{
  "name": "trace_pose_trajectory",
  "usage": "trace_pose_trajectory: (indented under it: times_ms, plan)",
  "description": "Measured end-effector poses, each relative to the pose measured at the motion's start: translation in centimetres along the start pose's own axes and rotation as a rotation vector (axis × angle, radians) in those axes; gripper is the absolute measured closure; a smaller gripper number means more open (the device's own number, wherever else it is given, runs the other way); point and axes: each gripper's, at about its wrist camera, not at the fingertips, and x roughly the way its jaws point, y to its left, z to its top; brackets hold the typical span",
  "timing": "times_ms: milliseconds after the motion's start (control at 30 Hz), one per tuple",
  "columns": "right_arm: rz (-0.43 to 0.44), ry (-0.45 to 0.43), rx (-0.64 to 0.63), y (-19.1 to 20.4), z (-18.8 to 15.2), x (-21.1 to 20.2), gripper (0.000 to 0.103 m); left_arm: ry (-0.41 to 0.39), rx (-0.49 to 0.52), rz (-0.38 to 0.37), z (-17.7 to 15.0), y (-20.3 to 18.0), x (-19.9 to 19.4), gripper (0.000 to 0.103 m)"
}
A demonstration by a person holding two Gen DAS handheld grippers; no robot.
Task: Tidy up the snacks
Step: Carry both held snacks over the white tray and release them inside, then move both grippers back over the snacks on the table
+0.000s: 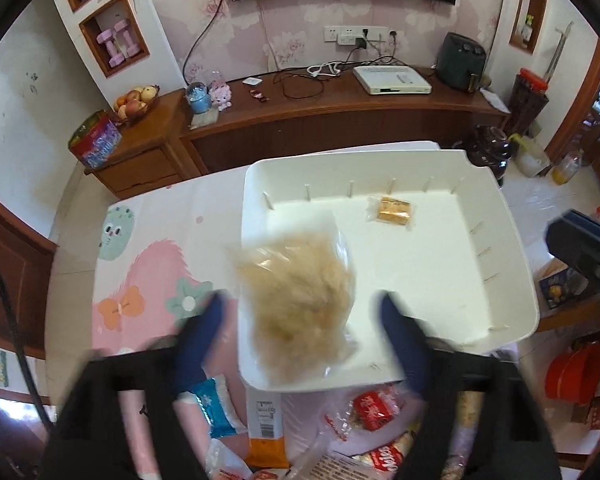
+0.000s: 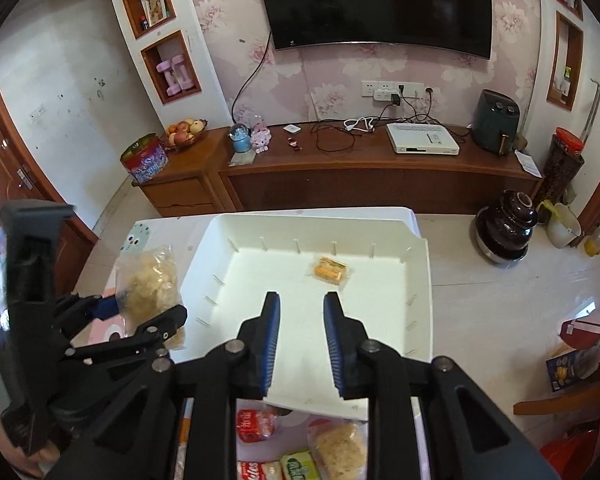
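Observation:
A white plastic bin [image 1: 512,264] sits on the table and holds one small orange wrapped snack [image 1: 390,209]. In the left wrist view my left gripper [image 1: 300,312] is open, fingers spread wide, and a clear bag of beige flaky snack [image 1: 300,300] is blurred between them over the bin's near-left rim. The right wrist view shows this bag [image 2: 148,284] at the left gripper's fingers [image 2: 104,308]; contact is unclear. My right gripper [image 2: 302,312] is open and empty above the bin [image 2: 416,280], near the orange snack [image 2: 331,270].
Several loose snacks lie on the table in front of the bin: a blue packet [image 1: 212,408], an orange-and-white pack [image 1: 266,428], a red packet [image 1: 374,410], another beige bag [image 2: 342,452]. A wooden TV cabinet [image 2: 380,172] stands beyond the table.

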Motion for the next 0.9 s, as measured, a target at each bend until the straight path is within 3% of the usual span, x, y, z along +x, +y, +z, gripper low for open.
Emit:
trace_pose_trajectory:
  times_ms: [233, 400, 667, 900]
  plan:
    - [0.005, 0.056, 0.03, -1.0, -1.3, 0.4, 0.07, -0.027, 0.018, 0.056, -0.5, 0.0, -0.7, 0.007]
    - [0.005, 0.063, 0.032, -0.8, -2.7, -0.2, 0.063, -0.067, 0.002, 0.057, -1.7, 0.8, -2.7, 0.007]
    - [-0.007, 0.052, 0.061, 0.0, -5.4, -2.8, 0.06, -0.125, -0.045, -0.049, -4.8, 3.1, -6.3, 0.007]
    - [-0.053, 0.021, 0.111, 1.9, -8.2, -6.4, 0.059, -0.155, -0.013, -0.163, -7.7, 3.7, -10.0, 0.007]
